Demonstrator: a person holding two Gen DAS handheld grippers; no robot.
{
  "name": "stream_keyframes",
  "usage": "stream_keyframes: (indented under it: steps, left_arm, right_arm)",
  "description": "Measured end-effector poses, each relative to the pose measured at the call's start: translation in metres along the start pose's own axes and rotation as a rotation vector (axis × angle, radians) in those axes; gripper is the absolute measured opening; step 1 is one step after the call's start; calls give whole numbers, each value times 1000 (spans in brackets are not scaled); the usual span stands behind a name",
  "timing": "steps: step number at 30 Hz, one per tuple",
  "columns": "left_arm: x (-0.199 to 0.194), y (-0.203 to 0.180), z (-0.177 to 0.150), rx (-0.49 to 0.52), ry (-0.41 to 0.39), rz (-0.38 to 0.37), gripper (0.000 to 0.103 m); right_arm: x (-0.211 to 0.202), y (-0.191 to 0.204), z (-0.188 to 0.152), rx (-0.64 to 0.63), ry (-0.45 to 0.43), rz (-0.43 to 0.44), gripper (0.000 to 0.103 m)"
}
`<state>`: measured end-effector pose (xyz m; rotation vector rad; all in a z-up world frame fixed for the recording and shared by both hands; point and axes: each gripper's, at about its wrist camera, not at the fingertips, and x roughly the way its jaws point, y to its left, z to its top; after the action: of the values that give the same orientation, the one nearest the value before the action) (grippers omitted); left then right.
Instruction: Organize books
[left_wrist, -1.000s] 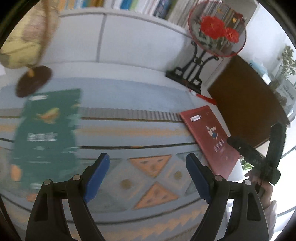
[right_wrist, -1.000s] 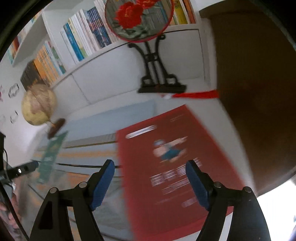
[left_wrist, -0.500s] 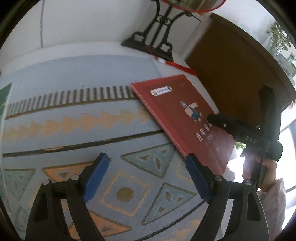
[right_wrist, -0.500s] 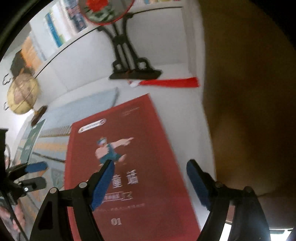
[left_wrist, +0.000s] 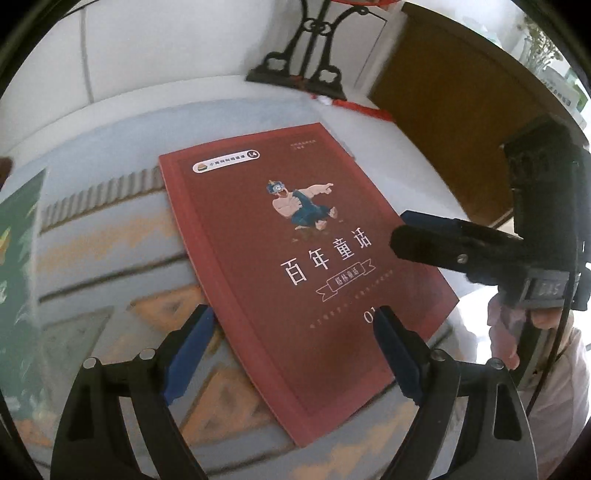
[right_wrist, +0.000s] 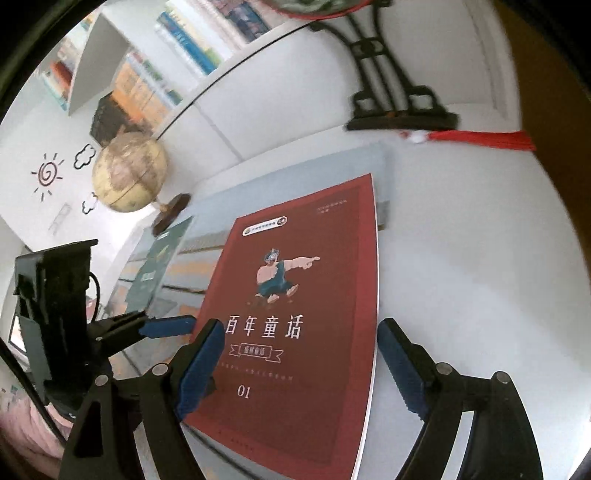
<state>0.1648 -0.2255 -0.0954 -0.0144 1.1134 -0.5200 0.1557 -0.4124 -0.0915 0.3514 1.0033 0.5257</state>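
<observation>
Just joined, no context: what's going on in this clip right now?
A person is tidying books with a hand-held gripper in each hand. Both are closing in on the red book lying flat, partly on the patterned mat. The left hand-held gripper is open at the book's near end. The right hand-held gripper straddles the same end, its jaws opening, nothing gripped yet. A green book lies further left, near a globe.

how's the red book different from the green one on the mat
1. The red paperback book lies close, between both grippers' open fingers; the dark green book lies farther off, near the globe, with no gripper by it.
2. The red book's cover shows a pointing cartoon figure and white title; the green book's print is too small to read.
3. The red book overhangs the patterned mat onto the white tabletop; the green book appears wholly on it.

Both lie flat, closed.
</observation>
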Motion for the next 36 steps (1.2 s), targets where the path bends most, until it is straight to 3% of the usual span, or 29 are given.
stream_keyframes:
  steps: [11,12,17,22,23,25,27,29,30,31,33,36]
  left_arm:
    - [-52,48,-70,3,32,91,86]
    - [-55,48,-76,16,32,103,86]
    - [-63,50,-94,25,33,137,86]
    - [-71,53,-112,37,25,146,86]
    - [-74,54,-116,43,22,138,86]
    - [-78,56,-122,29,18,119,86]
    - [-81,56,-128,21,13,113,86]
    - [-84,54,-136,29,4,111,86]
    - [-85,54,-138,25,8,105,86]
    - [-88,55,-141,15,11,95,86]
    - [-96,67,-143,-54,7,19,89]
    - [-103,98,-144,-193,19,-146,91]
  right_arm:
    - [-4,50,-74,107,-11,428,85]
    - [-5,56,-79,105,-8,439,85]
    - [-1,89,-103,50,51,326,85]
    - [-9,100,-116,118,35,430,83]
    - [-10,106,-119,104,45,444,81]
    - [-3,118,-123,76,84,419,64]
    - [9,133,-132,60,119,362,58]
    - [18,140,-139,97,100,256,41]
    - [21,136,-143,168,86,228,24]
    - [20,134,-146,207,60,245,13]
    - [13,139,-148,185,2,279,8]
    - [8,140,-157,269,-49,464,8]
